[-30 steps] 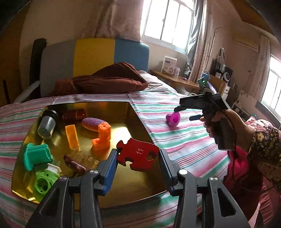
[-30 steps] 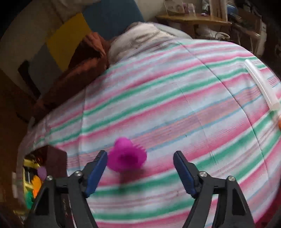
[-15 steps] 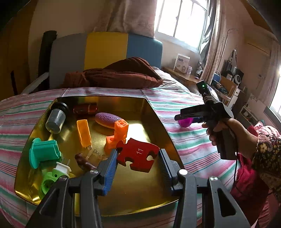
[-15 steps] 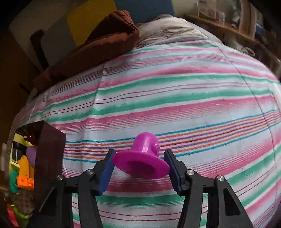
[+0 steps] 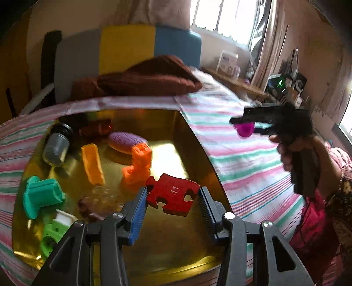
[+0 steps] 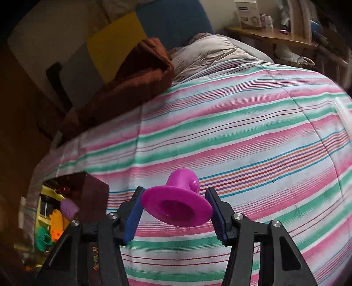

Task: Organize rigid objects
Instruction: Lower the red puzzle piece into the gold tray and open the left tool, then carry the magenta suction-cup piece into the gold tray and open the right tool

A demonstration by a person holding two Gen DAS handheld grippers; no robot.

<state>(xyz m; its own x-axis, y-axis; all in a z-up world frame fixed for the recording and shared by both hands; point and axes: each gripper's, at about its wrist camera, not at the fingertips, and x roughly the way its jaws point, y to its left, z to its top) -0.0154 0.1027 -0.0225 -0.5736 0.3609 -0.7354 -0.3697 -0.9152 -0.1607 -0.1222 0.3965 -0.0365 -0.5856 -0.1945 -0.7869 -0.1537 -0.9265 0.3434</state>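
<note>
Striped bedding carries a gold tray at left. Over it, the red puzzle piece is pinched by the left gripper; lower centre, the magenta funnel is clamped by the right gripper. Both appear mid-delivery; release into the tray seems due.

A bed with a pink, green and white striped cover is filling the room. A brown blanket is lying bunched up by the grey, yellow and blue headboard. Bright light is coming in through the window. A wooden shelf by the wall is holding a white box.
</note>
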